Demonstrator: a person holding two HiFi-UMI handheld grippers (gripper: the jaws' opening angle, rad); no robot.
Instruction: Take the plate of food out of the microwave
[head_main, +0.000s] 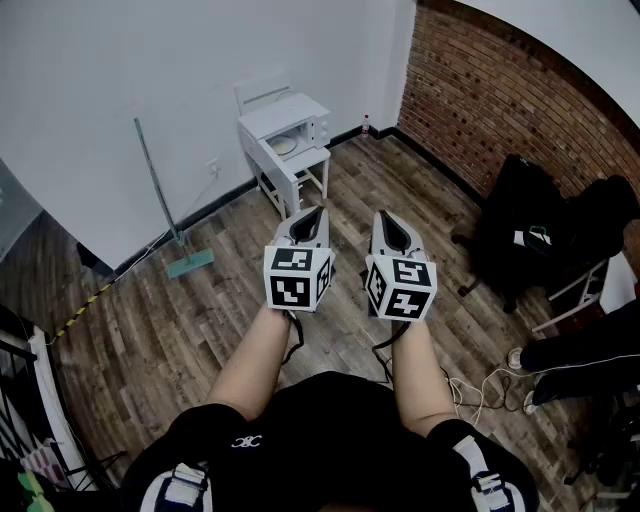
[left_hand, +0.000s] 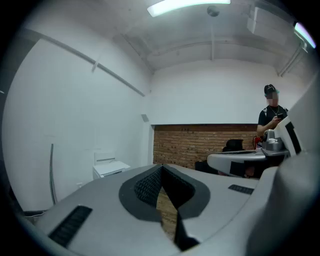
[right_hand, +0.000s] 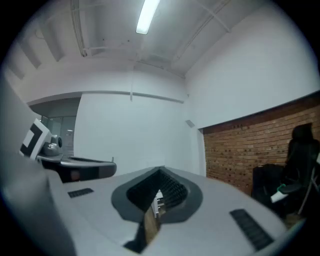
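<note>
Bare wooden floor lies open between you and the microwave on its white tabletop. A mop leans on the wall left of it; a clothes-draped chair stands well right.

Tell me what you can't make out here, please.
Head view: the microwave is too far and small to show what is inside.
Left gripper view: the left gripper cuts off the microwave's lower part; the right gripper hides the person below the chest.
</note>
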